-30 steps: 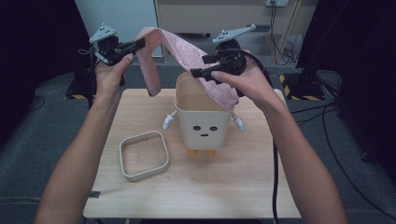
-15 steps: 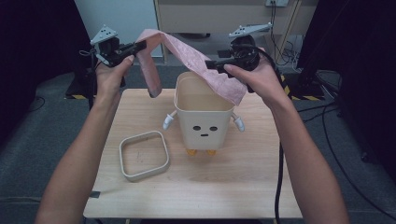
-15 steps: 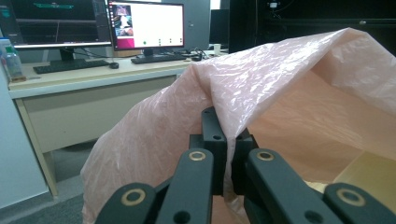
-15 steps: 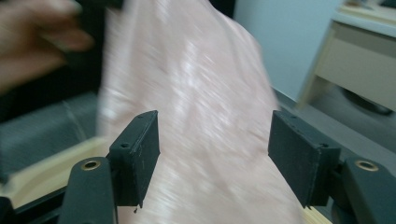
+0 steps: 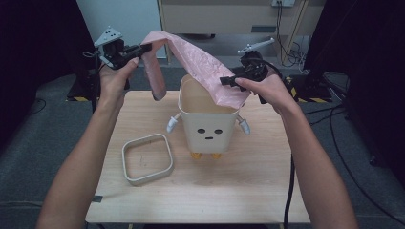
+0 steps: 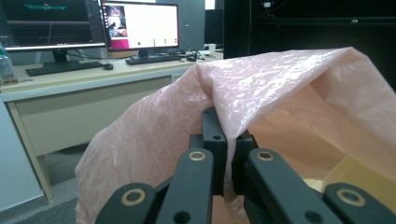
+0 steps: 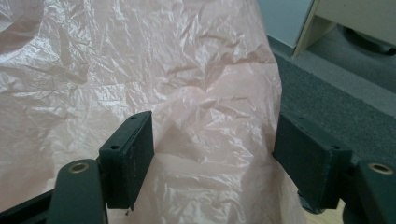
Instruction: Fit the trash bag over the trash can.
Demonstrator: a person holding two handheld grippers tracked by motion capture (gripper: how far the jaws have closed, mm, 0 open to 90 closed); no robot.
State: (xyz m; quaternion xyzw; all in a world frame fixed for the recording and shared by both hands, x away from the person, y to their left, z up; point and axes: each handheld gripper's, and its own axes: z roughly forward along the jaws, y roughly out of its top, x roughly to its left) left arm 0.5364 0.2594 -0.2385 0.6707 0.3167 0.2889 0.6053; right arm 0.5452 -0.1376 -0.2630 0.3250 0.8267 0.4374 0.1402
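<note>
The pink bag (image 5: 200,62) hides the bin's (image 5: 208,125) far rim at upper centre; the bag's lower part runs off the right gripper view's bottom edge.

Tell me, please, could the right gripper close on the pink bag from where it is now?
Probably yes: the right gripper stands open with the pink bag bulging between its jaws, nothing else between.

Floor: grey carpet (image 5: 43,143) around the light wooden table (image 5: 248,191), with black cables (image 5: 344,157) trailing on the right.
Far wall side: a beige wooden cabinet (image 5: 215,16) in the middle, a pale blue-white panel (image 5: 119,16) to its left.
Floor markings: yellow-and-black striped strips (image 5: 79,98) at far left and far right.
Desk: a long beige desk (image 6: 84,93) carrying two lit monitors (image 6: 140,25), black keyboards (image 6: 60,69) and a mouse.
Light: even, dim at the dark sides.
</note>
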